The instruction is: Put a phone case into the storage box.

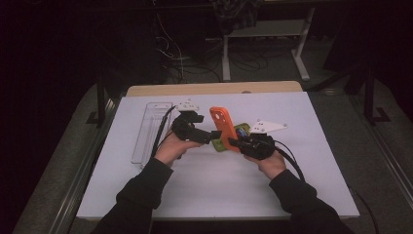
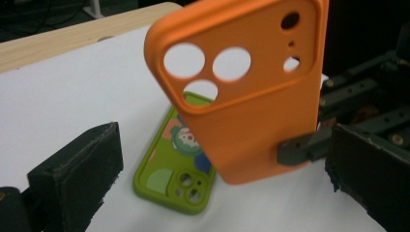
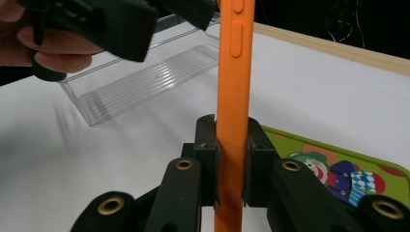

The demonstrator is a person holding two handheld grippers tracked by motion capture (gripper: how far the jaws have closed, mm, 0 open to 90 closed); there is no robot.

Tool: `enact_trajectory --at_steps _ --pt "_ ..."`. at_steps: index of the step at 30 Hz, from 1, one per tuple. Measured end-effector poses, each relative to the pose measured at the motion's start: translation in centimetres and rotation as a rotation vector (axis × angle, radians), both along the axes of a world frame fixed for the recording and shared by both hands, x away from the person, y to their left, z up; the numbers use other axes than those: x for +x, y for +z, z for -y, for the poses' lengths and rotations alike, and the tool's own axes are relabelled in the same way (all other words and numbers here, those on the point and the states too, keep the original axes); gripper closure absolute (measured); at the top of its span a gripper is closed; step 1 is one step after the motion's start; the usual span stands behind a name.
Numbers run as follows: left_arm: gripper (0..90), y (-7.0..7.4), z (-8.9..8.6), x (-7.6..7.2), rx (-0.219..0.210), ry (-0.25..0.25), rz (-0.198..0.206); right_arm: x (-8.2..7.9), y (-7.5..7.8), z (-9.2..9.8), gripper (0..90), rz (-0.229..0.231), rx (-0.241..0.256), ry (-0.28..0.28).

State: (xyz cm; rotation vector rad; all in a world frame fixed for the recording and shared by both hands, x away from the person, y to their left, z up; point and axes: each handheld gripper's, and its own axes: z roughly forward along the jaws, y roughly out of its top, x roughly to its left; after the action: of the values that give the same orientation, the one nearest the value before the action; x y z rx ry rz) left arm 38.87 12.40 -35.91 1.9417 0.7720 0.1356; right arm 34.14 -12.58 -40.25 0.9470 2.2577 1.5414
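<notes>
- On the white table top (image 1: pixel 195 195), seen from the high view, the work is centred between the two hands; a clear, ribbed plastic tray (image 1: pixel 151 129) lies to the left, well apart from the cases, and appears empty.
- Flat on the table lies a green silicone phone case with a clown print (image 2: pixel 176 159), just beside and partly under the raised case; it is not held by either tool.
- Held upright above it is an orange soft-rubber phone case with three round camera holes (image 2: pixel 241 96). It is judged to be light, flexible and somewhat grippy, not fragile; a thin shell like this is likely to bend or twist if gripped far from an edge, so hold is best taken across a side rim near the lower end, as is done now.
- The right gripper (image 3: pixel 231 159) is clenched on the orange case's edge, both pads pressed flat against it, in the right gripper view. The right hand (image 1: pixel 272 163) is angled inward, forearm entering from below.
- The left gripper (image 2: pixel 217 183) is released, its jaws standing wide on either side of the orange case without touching it. The left hand (image 1: pixel 170 148) is turned toward the right hand, level with the case.
</notes>
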Motion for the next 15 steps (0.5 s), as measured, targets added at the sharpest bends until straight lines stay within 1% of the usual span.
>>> enact_trajectory --at_steps 2,5,10,12,13,15 --pt "0.0 0.0 0.1 0.2 0.003 -0.007 0.001 0.0 0.0 -0.1 78.0 -0.003 0.002 0.002" --pt "0.0 0.1 0.6 0.3 -0.022 -0.007 -0.002 0.0 0.0 -0.1 78.0 -0.007 0.006 0.006" --pt "0.0 0.1 1.6 0.5 -0.021 -0.024 0.005 0.0 0.0 -0.4 78.0 -0.011 0.008 0.019" --pt "0.0 0.0 1.8 0.6 -0.033 -0.021 0.004 -0.1 0.0 -0.6 78.0 -0.009 0.005 0.023" --pt "0.0 0.0 1.9 0.6 -0.031 -0.022 0.007 -0.1 0.0 -0.6 78.0 -0.016 0.006 0.022" --pt "0.0 -0.1 2.1 0.7 -0.037 -0.012 0.008 -0.2 0.0 -0.7 78.0 -0.014 0.01 0.028"
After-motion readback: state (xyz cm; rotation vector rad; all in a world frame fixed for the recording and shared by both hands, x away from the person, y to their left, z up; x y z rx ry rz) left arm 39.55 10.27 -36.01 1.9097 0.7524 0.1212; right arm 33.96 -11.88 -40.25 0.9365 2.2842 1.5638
